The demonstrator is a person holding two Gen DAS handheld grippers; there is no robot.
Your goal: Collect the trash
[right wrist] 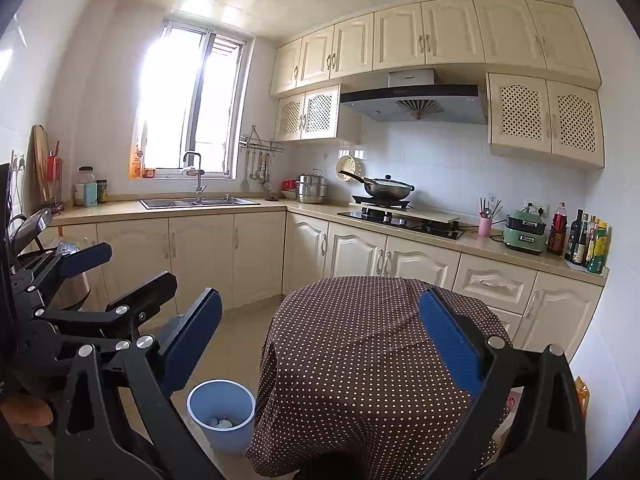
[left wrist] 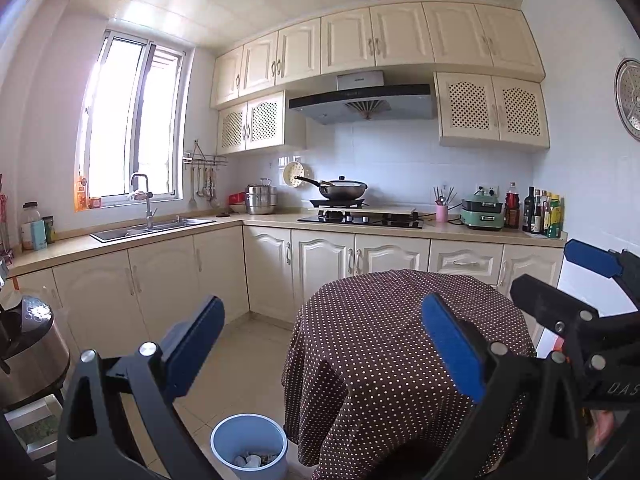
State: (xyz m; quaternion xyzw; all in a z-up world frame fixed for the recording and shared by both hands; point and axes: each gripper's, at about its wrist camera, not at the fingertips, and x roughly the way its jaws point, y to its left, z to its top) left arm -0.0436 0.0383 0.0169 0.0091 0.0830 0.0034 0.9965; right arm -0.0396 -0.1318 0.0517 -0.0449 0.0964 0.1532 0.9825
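Observation:
A light blue bin (left wrist: 249,444) stands on the tiled floor just left of a round table under a brown polka-dot cloth (left wrist: 384,344). Several pale crumpled scraps (left wrist: 252,460) lie in its bottom. My left gripper (left wrist: 324,320) is open, raised above the table's near edge, nothing between its blue pads. My right gripper (right wrist: 320,320) is likewise open and empty over the same cloth (right wrist: 360,352), with the bin (right wrist: 221,412) below it to the left. Each gripper shows at the edge of the other's view: the right gripper (left wrist: 560,276) and the left gripper (right wrist: 120,268).
Cream floor cabinets (left wrist: 320,264) run along the back and left walls, with a sink (left wrist: 152,229), a hob with a wok (left wrist: 344,191), a green cooker (left wrist: 482,210) and bottles (left wrist: 540,212). A steel rice cooker (left wrist: 28,344) stands on a stool at the left.

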